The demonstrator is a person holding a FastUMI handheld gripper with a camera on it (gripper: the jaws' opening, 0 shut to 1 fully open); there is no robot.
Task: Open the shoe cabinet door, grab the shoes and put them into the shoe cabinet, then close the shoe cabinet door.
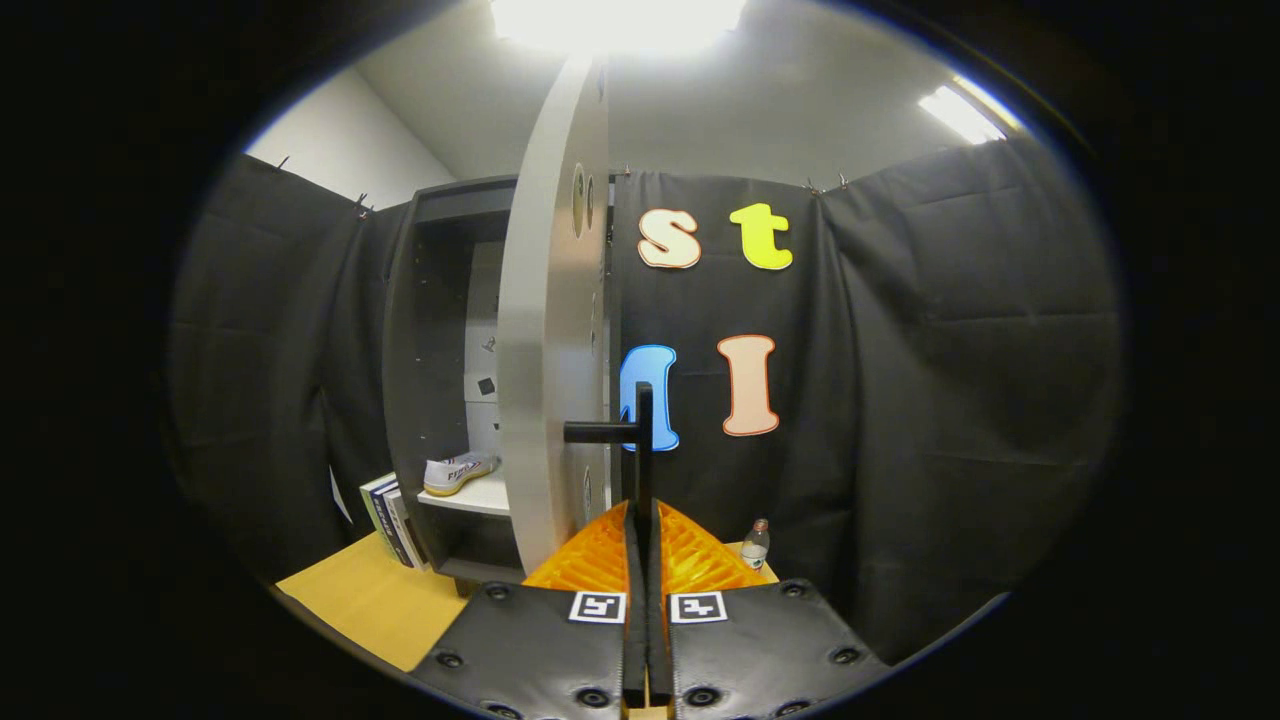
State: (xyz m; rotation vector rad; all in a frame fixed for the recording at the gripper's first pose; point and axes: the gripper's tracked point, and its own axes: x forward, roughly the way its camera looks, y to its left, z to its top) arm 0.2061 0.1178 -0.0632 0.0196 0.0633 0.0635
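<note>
The grey shoe cabinet (pixel 440 330) stands ahead to the left, its pale door (pixel 553 330) swung open and seen almost edge-on. A black bar handle (pixel 643 440) sticks out from the door on a short post. My gripper (pixel 643 515) is shut on that handle, both fingers pressing on the lower part of the vertical bar. A white shoe (pixel 457 471) with a tan sole lies on the white shelf (pixel 478 496) inside the cabinet, left of the door.
Several books (pixel 392 520) lean against the cabinet's left side on the yellow tabletop (pixel 370 595). A small clear bottle (pixel 756 544) stands just right of my fingers, against the black cloth wall.
</note>
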